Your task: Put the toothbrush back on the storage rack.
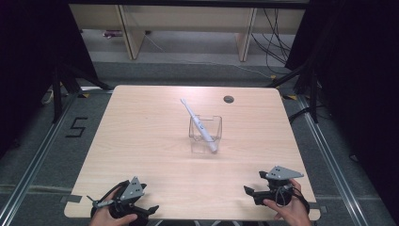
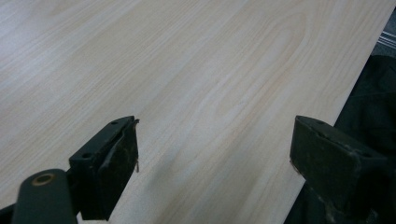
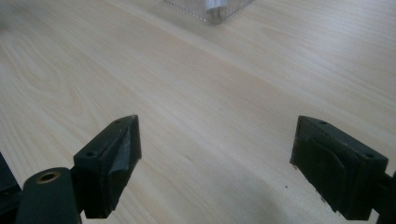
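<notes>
At the near edge of the table [image 1: 141, 141] the left gripper [image 1: 141, 212] and the right gripper [image 1: 251, 184] both stood with jaws wide apart and nothing between them, bare wood under each. Farther out, near the table's middle and well apart from both, a white toothbrush [image 1: 200, 125] leaned tilted in a clear square holder [image 1: 205, 134], its head sticking up past the rim toward the far left. The brush looked light, stiff and probably slick, so the exposed upper handle seemed the best place to pinch it, while the holder looked light enough to tip; open tabletop lay all round, with a small hole [image 1: 228, 99] near the far edge.
</notes>
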`<action>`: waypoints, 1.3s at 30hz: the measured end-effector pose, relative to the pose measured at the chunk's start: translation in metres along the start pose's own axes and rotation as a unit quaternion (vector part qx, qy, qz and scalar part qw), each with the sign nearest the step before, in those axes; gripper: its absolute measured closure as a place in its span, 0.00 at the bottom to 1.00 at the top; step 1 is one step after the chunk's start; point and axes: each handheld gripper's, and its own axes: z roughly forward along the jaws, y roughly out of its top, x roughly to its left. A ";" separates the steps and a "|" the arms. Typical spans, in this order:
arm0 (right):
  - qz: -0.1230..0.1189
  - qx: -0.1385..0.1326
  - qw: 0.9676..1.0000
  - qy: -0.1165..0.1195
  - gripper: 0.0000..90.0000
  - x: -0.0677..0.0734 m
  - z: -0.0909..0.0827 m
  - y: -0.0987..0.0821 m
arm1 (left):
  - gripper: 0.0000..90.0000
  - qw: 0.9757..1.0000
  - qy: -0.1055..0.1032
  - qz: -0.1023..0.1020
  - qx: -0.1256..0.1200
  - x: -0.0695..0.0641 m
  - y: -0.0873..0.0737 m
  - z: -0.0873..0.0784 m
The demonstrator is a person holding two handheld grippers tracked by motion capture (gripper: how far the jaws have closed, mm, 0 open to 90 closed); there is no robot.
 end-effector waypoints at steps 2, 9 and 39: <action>0.007 0.000 1.000 -0.004 0.18 0.001 -0.001 -0.002 | 0.16 1.000 0.000 0.000 0.000 0.000 0.000 0.000; 0.012 0.001 1.000 -0.002 0.18 0.003 -0.002 -0.005 | 0.16 1.000 0.001 -0.007 0.000 -0.001 -0.001 0.000; -0.001 -0.002 1.000 -0.014 0.18 0.002 -0.008 -0.014 | 0.16 1.000 -0.002 0.001 0.002 0.001 0.000 0.000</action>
